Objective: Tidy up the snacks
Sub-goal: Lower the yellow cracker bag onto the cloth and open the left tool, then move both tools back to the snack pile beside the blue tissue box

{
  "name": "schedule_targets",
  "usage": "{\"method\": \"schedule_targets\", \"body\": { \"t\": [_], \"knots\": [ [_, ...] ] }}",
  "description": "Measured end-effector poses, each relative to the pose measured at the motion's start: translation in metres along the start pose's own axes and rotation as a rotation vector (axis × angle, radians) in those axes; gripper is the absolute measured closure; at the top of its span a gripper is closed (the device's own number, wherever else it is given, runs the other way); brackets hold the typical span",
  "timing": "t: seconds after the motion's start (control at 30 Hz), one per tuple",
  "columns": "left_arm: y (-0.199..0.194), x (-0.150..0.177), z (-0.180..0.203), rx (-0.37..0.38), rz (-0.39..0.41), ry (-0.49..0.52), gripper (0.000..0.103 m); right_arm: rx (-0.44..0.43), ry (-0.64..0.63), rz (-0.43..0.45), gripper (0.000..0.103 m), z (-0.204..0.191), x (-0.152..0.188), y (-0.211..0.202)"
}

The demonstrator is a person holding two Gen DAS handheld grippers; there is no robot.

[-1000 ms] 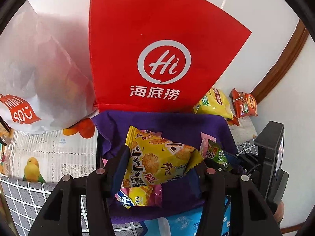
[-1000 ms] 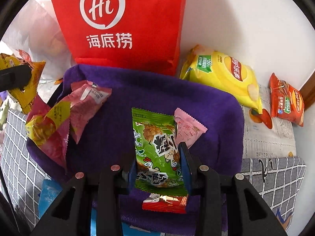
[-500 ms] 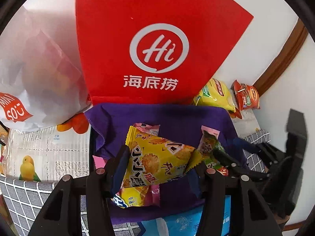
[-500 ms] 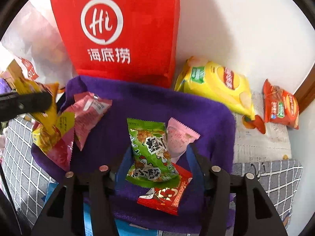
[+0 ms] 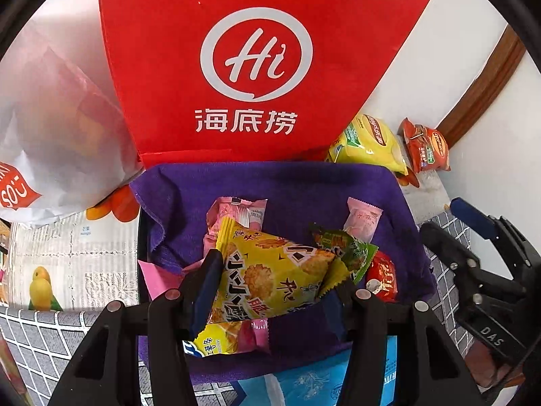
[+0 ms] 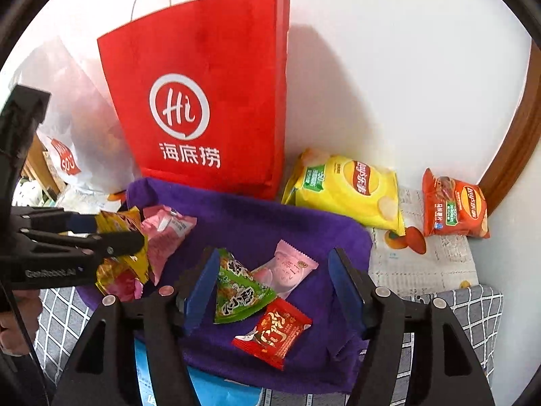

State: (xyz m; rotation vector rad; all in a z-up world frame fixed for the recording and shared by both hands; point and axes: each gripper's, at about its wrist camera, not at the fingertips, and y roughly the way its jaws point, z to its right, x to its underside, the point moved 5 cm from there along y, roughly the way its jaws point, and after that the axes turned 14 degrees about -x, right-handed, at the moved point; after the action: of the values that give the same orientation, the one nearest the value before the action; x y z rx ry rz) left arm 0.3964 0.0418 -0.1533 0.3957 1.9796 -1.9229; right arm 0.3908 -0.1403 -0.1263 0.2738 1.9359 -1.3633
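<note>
My left gripper (image 5: 270, 280) is shut on a yellow snack packet (image 5: 270, 277) and holds it above a purple cloth-lined basket (image 5: 287, 182). In the basket lie a pink packet (image 5: 240, 213), a green packet (image 6: 240, 291), a pale pink packet (image 6: 290, 267) and a red packet (image 6: 274, 331). My right gripper (image 6: 270, 291) is open and empty above the green packet. The left gripper with its yellow packet (image 6: 118, 223) shows at the left of the right wrist view. The right gripper shows at the right edge of the left wrist view (image 5: 473, 237).
A red paper bag (image 6: 203, 101) stands behind the basket against the white wall. A white plastic bag (image 5: 50, 118) sits to its left. A yellow chip bag (image 6: 348, 189) and an orange-red chip bag (image 6: 453, 206) lie at the right. A checked cloth (image 6: 473, 311) covers the table.
My right gripper opened, let the green packet fall into the basket, and drew back and up. My left gripper moved forward over the basket, still holding the yellow packet.
</note>
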Motion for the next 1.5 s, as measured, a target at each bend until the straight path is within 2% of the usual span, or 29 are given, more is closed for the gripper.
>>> {"method": "schedule_targets", "body": {
  "t": [0.4,0.6,0.7,0.77,0.8,1.2,1.4,1.5],
  "knots": [
    [0.003,0.001,0.001,0.007,-0.019,-0.001,0.05,0.014,-0.018,0.023,0.037,-0.003,-0.002,-0.005],
    [0.002,0.001,0.002,0.036,-0.031,-0.009,0.049,0.02,-0.022,0.022,0.037,-0.003,-0.002,-0.005],
    [0.0,0.0,0.003,0.058,-0.03,-0.014,0.043,0.02,-0.022,0.023,0.037,-0.003,-0.002,-0.005],
    [-0.004,-0.002,0.003,0.079,-0.021,-0.024,0.03,0.02,-0.02,0.027,0.037,-0.003,-0.002,-0.006],
    [-0.007,-0.003,0.002,0.081,-0.012,-0.032,0.023,0.02,-0.019,0.029,0.037,-0.003,-0.002,-0.006],
    [-0.05,-0.01,0.0,0.119,0.093,-0.036,0.023,0.02,0.042,0.053,0.032,0.003,-0.007,-0.023],
    [-0.073,-0.01,0.0,0.118,0.169,-0.037,0.023,0.075,0.056,0.084,0.02,0.001,-0.007,-0.042],
    [-0.083,-0.009,0.001,0.124,0.204,-0.03,0.023,0.095,0.049,0.093,0.018,-0.003,-0.002,-0.054]
  ]
}}
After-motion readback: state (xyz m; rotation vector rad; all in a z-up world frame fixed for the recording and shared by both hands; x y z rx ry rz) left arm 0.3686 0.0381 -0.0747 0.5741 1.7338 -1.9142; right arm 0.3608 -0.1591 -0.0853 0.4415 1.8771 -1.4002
